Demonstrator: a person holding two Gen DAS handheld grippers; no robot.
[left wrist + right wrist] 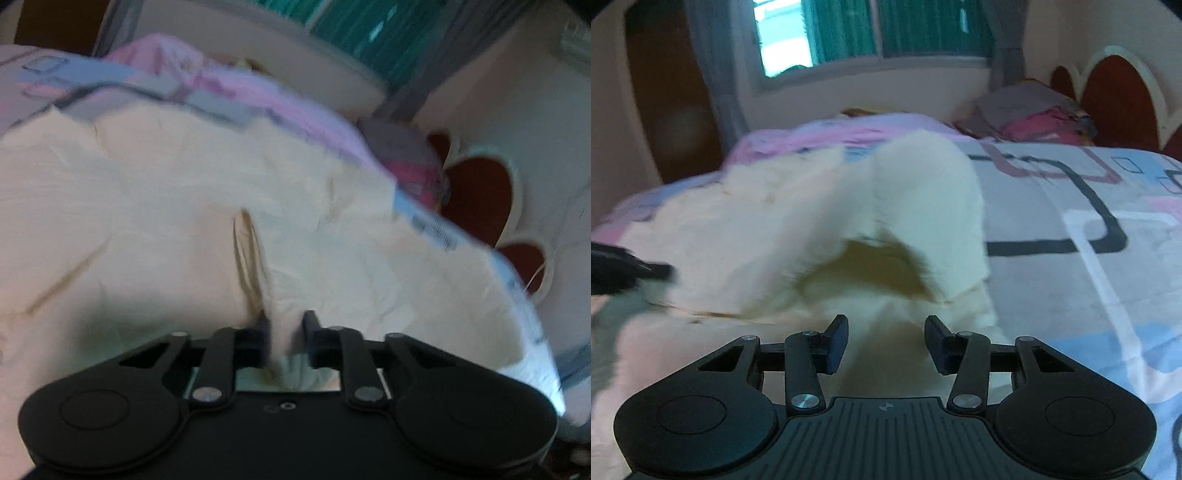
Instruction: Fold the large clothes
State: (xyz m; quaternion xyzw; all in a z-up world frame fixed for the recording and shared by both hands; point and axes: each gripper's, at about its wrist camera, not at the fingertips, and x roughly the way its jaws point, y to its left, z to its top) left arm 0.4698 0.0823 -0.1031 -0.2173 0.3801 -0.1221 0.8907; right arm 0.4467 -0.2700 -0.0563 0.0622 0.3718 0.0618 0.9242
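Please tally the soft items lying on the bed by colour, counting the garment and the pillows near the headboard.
Cream garment: 1
Grey pillow: 1
Pink pillow: 1
Total: 3

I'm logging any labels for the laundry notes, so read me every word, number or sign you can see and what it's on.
No text can be read in either view.
White tag at the edge of the cream garment: dark print, too blurred to read.
Patterned bedsheet: only shapes, no lettering.
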